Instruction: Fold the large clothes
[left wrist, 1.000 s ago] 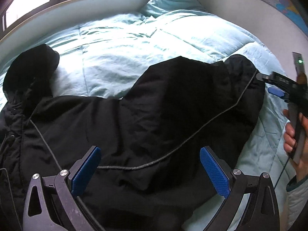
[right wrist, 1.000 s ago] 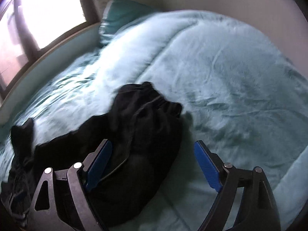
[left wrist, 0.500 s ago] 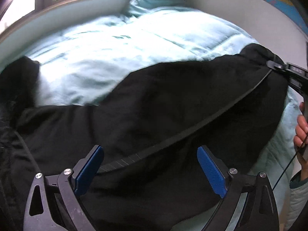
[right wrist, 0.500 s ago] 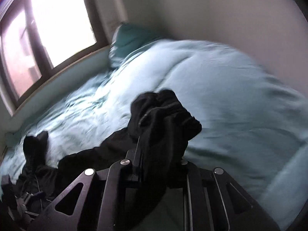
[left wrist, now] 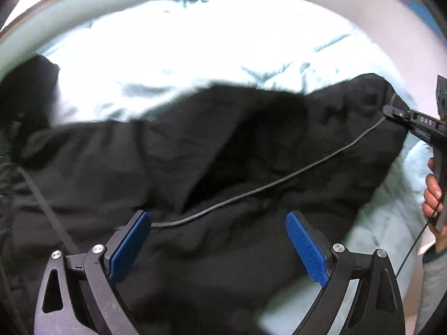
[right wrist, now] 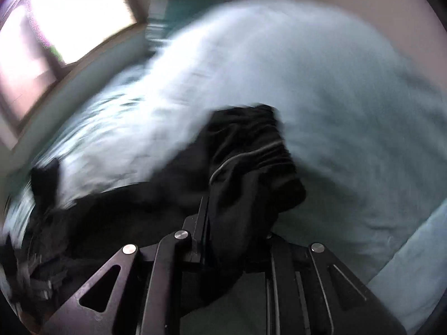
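Black jacket (left wrist: pixel 223 150) spread across the pale teal duvet (left wrist: pixel 212 42) on the bed, a thin grey cord (left wrist: pixel 268 185) running over it. Left claw (left wrist: pixel 218 248) wide, hovering over the near edge of the cloth, blue pads (left wrist: pixel 128 247) clear of it. Right claw (right wrist: pixel 237 231) clamped tight on a bunched cuff end (right wrist: pixel 251 150), lifted off the duvet. Right hand (left wrist: pixel 434 195) at the frame edge. Both views blurred.
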### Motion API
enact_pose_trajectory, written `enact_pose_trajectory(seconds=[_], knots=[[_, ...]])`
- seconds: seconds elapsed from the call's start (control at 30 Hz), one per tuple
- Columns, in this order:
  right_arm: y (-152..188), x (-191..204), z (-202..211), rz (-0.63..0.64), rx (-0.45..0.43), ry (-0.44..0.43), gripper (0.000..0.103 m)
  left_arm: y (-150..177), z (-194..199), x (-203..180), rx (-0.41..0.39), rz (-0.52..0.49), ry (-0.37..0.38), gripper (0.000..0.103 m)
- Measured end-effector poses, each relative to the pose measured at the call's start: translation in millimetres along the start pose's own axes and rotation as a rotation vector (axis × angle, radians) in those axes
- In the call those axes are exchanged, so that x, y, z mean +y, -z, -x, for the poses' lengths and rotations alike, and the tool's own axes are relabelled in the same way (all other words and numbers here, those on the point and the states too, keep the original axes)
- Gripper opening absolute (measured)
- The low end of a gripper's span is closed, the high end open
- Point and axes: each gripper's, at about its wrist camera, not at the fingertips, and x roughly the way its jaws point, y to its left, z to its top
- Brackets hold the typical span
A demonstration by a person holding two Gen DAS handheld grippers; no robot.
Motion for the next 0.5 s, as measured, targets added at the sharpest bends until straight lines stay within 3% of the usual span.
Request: enact_pose_trajectory(seconds=[0.2,0.33,0.5], knots=[[-1,116,59,0.197,-0.003,-0.154,0.019,9,91,39,-0.122,0.022,0.045,0.097],[11,215,81,0.31,0.021,-0.255,0.019,28,150,75,-0.195,0.023,-0.006,0.097],[40,346,79,0.433,0.049,-0.351,0.019,73,217,145,-0.236,0.12,-0.047,0.098]])
